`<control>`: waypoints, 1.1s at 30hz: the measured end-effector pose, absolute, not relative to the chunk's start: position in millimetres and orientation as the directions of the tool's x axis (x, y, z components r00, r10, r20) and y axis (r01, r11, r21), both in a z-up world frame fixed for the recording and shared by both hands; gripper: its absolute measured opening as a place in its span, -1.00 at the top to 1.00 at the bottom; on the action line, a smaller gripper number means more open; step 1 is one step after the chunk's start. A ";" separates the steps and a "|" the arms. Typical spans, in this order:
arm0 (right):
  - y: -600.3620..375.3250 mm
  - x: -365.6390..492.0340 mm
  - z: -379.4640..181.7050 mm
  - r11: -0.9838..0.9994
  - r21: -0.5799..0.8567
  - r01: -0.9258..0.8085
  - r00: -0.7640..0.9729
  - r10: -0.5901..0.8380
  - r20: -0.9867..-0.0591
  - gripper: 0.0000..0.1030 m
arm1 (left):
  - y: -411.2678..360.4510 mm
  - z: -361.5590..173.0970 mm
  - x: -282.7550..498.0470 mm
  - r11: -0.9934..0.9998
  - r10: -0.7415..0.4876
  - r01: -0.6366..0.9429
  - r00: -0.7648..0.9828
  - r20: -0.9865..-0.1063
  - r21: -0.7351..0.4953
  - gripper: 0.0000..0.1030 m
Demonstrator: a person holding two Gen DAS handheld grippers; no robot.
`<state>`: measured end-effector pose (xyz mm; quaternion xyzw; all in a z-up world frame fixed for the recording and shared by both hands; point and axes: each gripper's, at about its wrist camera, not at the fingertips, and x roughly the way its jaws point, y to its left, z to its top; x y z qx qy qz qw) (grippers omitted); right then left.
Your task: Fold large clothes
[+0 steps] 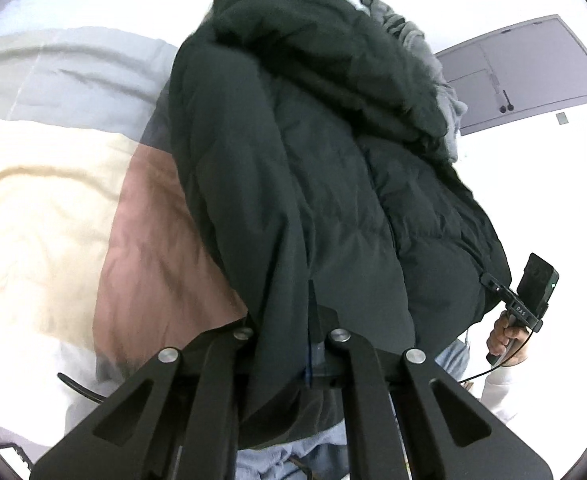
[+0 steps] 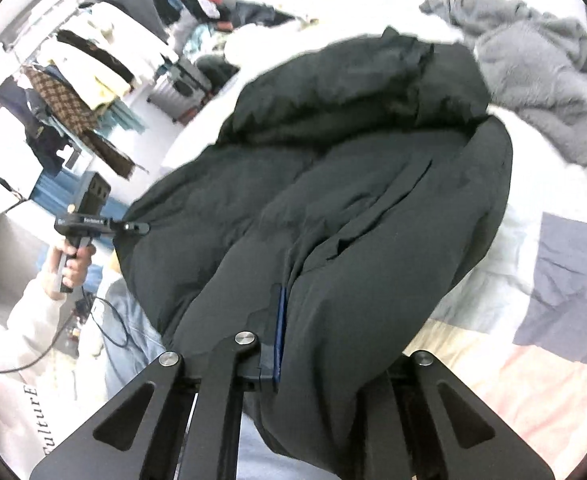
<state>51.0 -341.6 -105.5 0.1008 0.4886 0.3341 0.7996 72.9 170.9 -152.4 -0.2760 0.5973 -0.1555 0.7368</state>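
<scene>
Bed, clothes rail and boxes around the work area

A patchwork bedspread (image 2: 565, 292) in white, navy, pink and cream patches covers the bed; a fluffy grey garment (image 2: 533, 76) lies crumpled toward its far edge. Beyond the bed's left edge, a clothes rail (image 2: 77, 68) holds hanging garments, among them a brown checked one, with a silver suitcase (image 2: 177, 92) beside it. A cardboard box (image 2: 1, 256) stands near the left. A grey door (image 1: 533, 68) shows in the white wall.
</scene>
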 end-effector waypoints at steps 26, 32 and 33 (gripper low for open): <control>-353.0 -71.5 -34.0 0.741 0.547 -0.389 0.488 0.669 -0.560 0.91 | 187.6 -101.2 0.8 0.780 -0.561 -0.121 0.299 -0.772 -0.614 0.75; -354.2 -40.9 -41.4 0.740 0.573 -0.351 0.500 0.666 -0.554 0.91 | 183.8 -100.8 33.8 0.802 -0.533 -0.135 0.279 -0.799 -0.582 0.69; -354.8 -36.7 -40.7 0.740 0.575 -0.348 0.504 0.665 -0.551 0.91 | 184.4 -99.4 40.1 0.805 -0.526 -0.139 0.281 -0.803 -0.576 0.67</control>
